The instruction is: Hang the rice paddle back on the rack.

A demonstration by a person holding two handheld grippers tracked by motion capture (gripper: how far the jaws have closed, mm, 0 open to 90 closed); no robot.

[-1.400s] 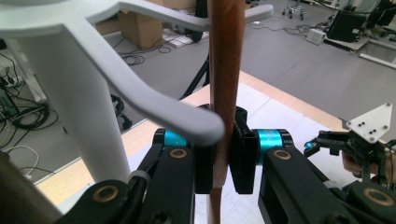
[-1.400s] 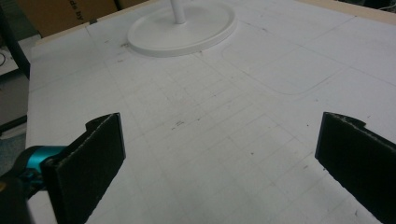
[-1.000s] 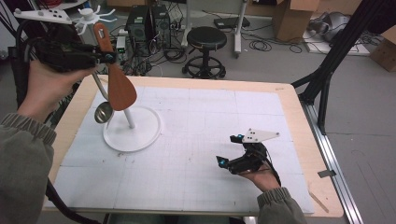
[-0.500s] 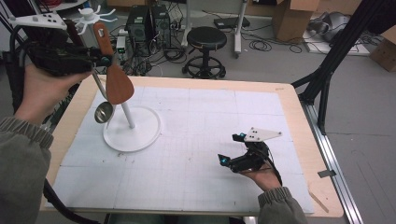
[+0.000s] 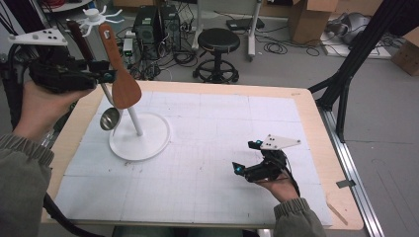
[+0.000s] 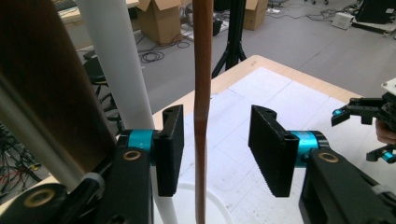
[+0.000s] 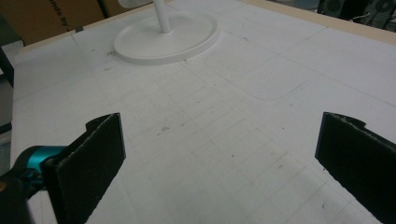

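- white gridded mat (image 5: 222,148) covers a wooden table (image 5: 316,113); behind it there's a black stool (image 5: 216,42), cardboard boxes and cables all over the grey floor
- left gripper (image 6: 215,144) is up by the white stand (image 5: 140,133); its jaws have just been opening, and the wooden spatula (image 5: 121,79) handle sits between the pads with gaps both sides, so it's hanging off the stand
- a metal ladle (image 5: 109,118) hangs just beside the spatula
- right gripper (image 5: 247,158) rests low over the mat, jaws wide apart, gripping nothing

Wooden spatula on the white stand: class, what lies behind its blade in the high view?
Behind the wooden spatula runs the white stand pole, and the metal ladle hangs beside it. The blade covers part of the pole and the ladle's handle.
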